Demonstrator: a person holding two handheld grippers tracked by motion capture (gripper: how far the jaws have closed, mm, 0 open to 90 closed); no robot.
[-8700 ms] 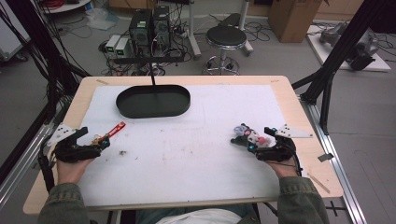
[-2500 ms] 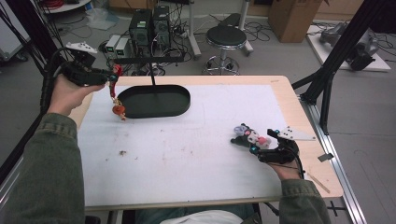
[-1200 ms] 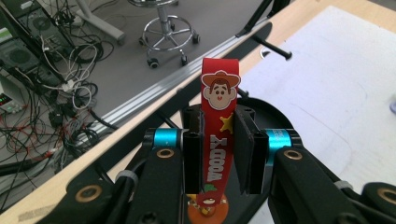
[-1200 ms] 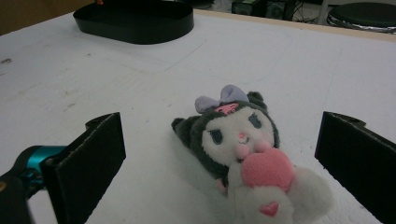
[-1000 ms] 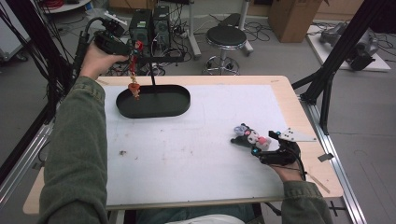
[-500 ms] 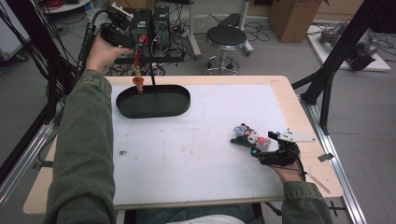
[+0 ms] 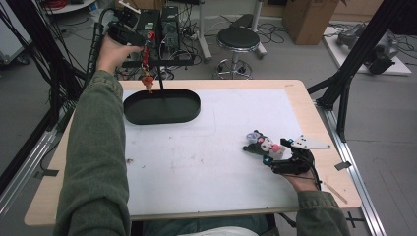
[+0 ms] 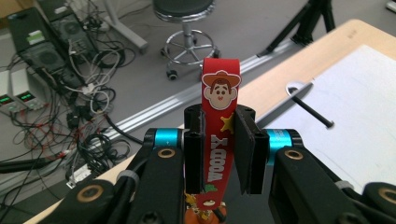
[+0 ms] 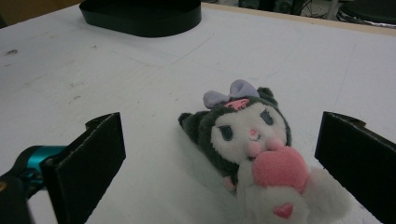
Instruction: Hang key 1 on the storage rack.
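Observation:
My left gripper [image 7: 142, 42] is raised high beyond the table's back left corner, shut on a red Woody strap [image 7: 147, 61]. An orange charm [image 7: 147, 81] dangles from the strap, just over the far rim of the black oval tray [image 7: 162, 118]. In the left gripper view the strap [image 8: 219, 88] stands pinched between the jaws of that gripper [image 8: 219, 154]. A thin black rod [image 7: 161, 91] rises from the tray. Resting on the table's right side, my right gripper [image 7: 275, 153] is open around a grey and white plush toy [image 7: 263, 144] holding a pink heart [image 9: 247, 135], which lies between the wide jaws of the gripper [image 9: 226, 140].
The white mat [image 7: 206, 157] covers most of the table. A round stool [image 7: 238, 37] and electronics boxes with cables [image 7: 162, 24] stand on the floor behind. Black frame struts [image 7: 351, 73] lean at the right edge.
My left gripper lifted the strap from the table's front left, then carried it up and back to above the tray's far rim. The right gripper and plush have stayed put.

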